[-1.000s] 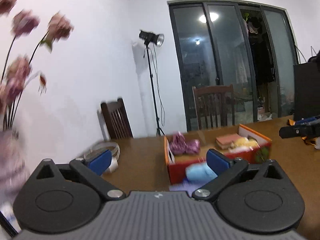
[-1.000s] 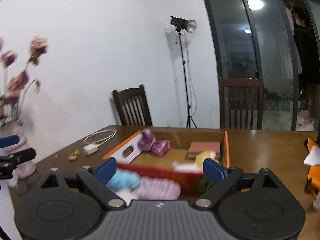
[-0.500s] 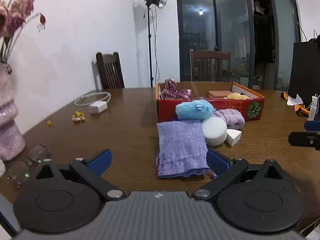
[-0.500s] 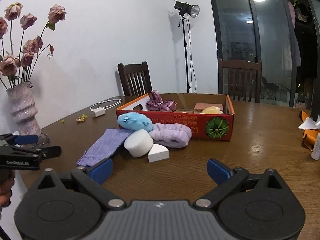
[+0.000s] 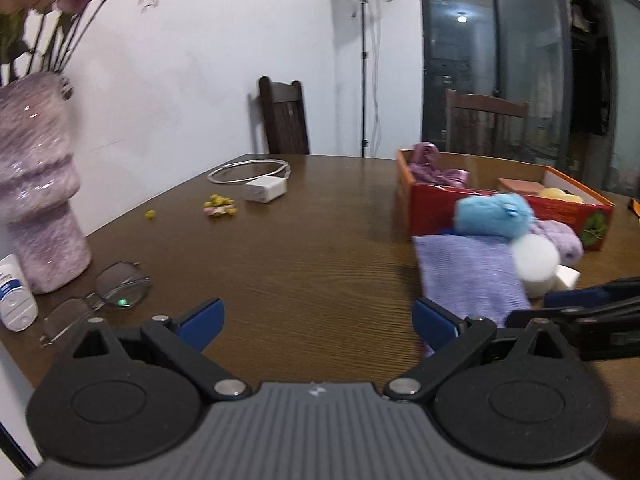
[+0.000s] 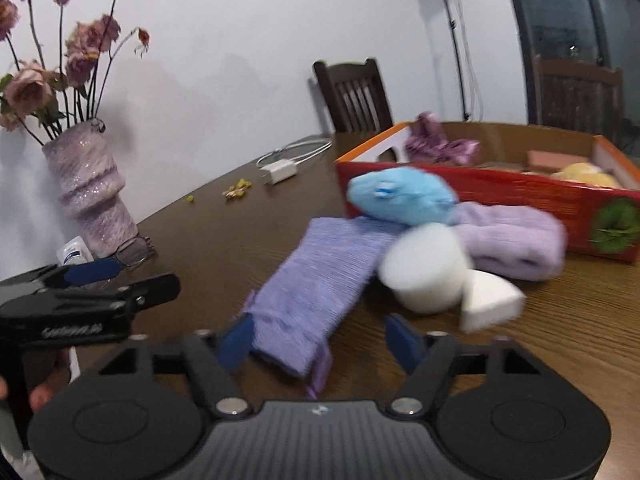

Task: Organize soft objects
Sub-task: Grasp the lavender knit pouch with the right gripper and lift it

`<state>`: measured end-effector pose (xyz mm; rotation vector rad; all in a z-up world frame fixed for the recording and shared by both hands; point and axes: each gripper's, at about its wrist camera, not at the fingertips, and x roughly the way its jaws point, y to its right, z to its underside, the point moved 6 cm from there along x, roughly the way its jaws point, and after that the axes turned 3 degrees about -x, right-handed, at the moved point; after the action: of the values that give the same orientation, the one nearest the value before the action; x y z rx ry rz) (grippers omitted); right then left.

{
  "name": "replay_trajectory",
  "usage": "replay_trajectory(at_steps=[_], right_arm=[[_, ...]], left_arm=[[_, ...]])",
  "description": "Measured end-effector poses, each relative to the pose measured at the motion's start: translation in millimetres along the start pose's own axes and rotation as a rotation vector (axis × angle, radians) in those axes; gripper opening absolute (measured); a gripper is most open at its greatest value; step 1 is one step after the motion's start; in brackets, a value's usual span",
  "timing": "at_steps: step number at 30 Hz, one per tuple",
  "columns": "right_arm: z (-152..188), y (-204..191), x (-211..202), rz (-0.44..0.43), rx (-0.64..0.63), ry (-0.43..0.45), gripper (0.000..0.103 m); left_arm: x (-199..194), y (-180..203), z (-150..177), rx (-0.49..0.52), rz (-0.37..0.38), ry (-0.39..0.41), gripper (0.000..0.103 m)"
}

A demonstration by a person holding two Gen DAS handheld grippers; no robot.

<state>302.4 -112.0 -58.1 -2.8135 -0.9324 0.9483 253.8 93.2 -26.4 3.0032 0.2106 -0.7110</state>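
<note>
A: R tool (image 6: 318,342) closing round near end of cloth (image 6: 316,280), pads not on it yet. Cloth flat on surface (image 6: 224,240), before box (image 6: 480,200).
B: Go low, pinch edge only, miss sponge (image 6: 424,272). L tool (image 5: 316,320) wide, empty.

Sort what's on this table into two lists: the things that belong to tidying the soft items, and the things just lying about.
Part of the job:
- red box
- blue plush toy
- purple knit cloth
- lilac rolled towel
- round white sponge
- white wedge sponge

Lying about:
- vase of flowers
- glasses
- white charger with cable
- small white bottle
</note>
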Motion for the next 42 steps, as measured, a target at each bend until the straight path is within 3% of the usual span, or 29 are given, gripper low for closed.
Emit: replay_trajectory(at_steps=[1, 3, 4, 8, 9, 13, 14, 19, 23, 25, 28, 33, 38, 40, 42], right_arm=[[-2, -2, 10, -0.003, -0.003, -0.024, 0.038], [-2, -11, 24, -0.017, -0.037, -0.061, 0.020], [-1, -17, 24, -0.039, -0.067, -0.068, 0.018], [10, -26, -3, -0.160, -0.227, -0.143, 0.018], [10, -18, -10, -0.135, -0.242, -0.149, 0.023], [-7, 39, -38, 0.174, -0.199, -0.067, 0.030], [-10, 46, -46, 0.189, -0.165, -0.041, 0.030], [-1, 50, -53, 0.115, -0.038, -0.004, 0.037], [8, 47, -35, 0.074, 0.040, -0.007, 0.038], [8, 48, -25, 0.047, 0.086, -0.001, 0.048], [9, 44, -13, 0.065, 0.076, -0.005, 0.049], [16, 33, -12, 0.130, -0.007, -0.003, 0.049], [25, 27, -14, 0.123, -0.024, -0.028, 0.045], [27, 21, -15, 0.122, -0.062, -0.037, 0.023], [29, 14, -15, 0.137, -0.107, -0.042, 0.018]], left_arm=[[0, -5, -1, -0.005, -0.008, 0.004, 0.103], [-1, -12, -3, -0.012, -0.022, 0.012, 0.103], [-1, -14, -4, -0.015, -0.030, 0.014, 0.103], [0, -15, -7, -0.028, -0.016, 0.013, 0.103], [1, -12, -7, -0.029, -0.001, 0.008, 0.103], [10, 11, -3, -0.037, 0.074, -0.020, 0.102], [11, 17, -2, -0.037, 0.089, -0.030, 0.102], [11, 44, 4, -0.061, 0.191, -0.090, 0.088], [17, 53, 12, -0.098, 0.220, -0.155, 0.073], [16, 58, 16, -0.120, 0.247, -0.181, 0.064], [16, 66, 23, -0.107, 0.257, -0.208, 0.050], [15, 68, 27, -0.111, 0.268, -0.238, 0.035], [9, 72, 30, -0.088, 0.259, -0.242, 0.026], [6, 76, 33, -0.067, 0.266, -0.241, 0.022], [2, 80, 34, -0.046, 0.258, -0.233, 0.022]])
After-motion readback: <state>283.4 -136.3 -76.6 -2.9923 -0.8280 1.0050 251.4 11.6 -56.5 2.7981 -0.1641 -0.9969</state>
